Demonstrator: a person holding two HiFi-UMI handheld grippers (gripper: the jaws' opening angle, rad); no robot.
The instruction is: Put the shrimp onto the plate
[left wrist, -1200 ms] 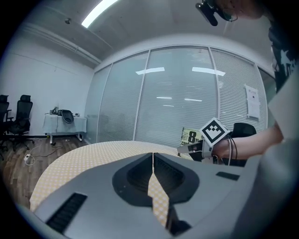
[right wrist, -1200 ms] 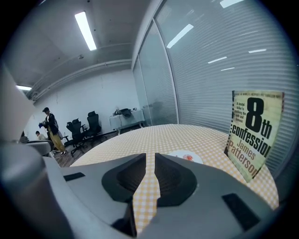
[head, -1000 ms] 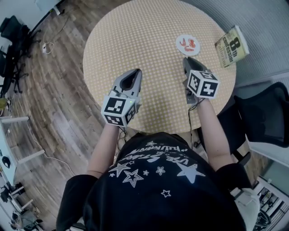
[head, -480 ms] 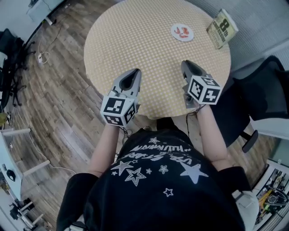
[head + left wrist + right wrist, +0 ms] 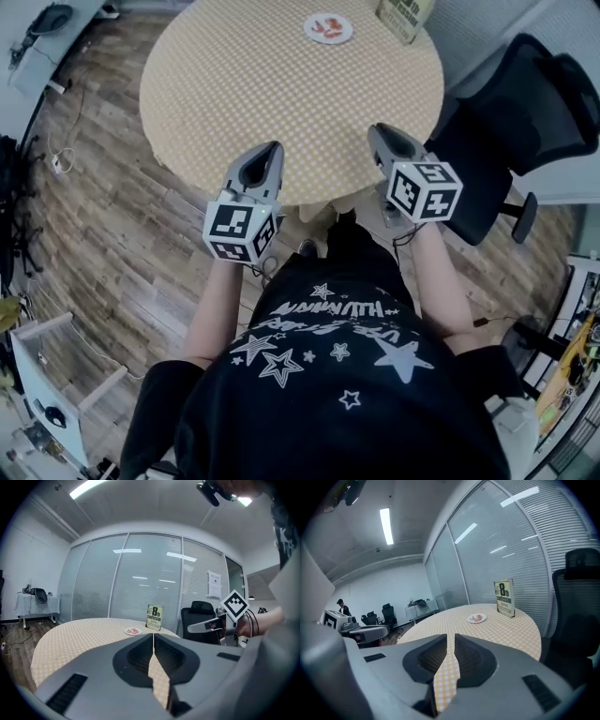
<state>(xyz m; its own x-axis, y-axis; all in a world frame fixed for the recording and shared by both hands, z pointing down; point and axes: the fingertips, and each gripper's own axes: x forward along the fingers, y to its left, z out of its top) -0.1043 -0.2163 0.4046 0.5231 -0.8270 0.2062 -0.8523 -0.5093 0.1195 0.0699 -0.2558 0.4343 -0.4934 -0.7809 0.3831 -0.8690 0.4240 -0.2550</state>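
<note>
keeping the left gripper [image 5: 272, 148] above the near rim of the round table [image 5: 234, 84], with jaws meeting tip to tip on nothing. keeping the right gripper [image 5: 379, 132] level with it toward the near right rim, with jaws standing a narrow slit apart, carrying nothing and showing only checked cloth through the slit. leaving a broad run of bare yellow-and-white checked cloth between both grippers and the far side. crowding the table's right edge with a black office chair [image 5: 511, 122], close by the right gripper. opening onto wood floor [image 5: 112, 216] along the left edge and round the near rim.

listing the shrimp [image 5: 328, 25] as a few small orange-red curled pieces, lying together on the plate [image 5: 310, 29], inside its rim. entering the plate as small, round and white, sitting flat near the far rim, well apart from both grippers.

standing a book [image 5: 405, 11] upright near the plate, to its right, close to the far rim. reading "8th confession" in dark print on its pale cover, with the smaller lines beneath being too small for reading. showing white stars and a line of white lettering on a black shirt [image 5: 328, 394], not reading clearly from above.
</note>
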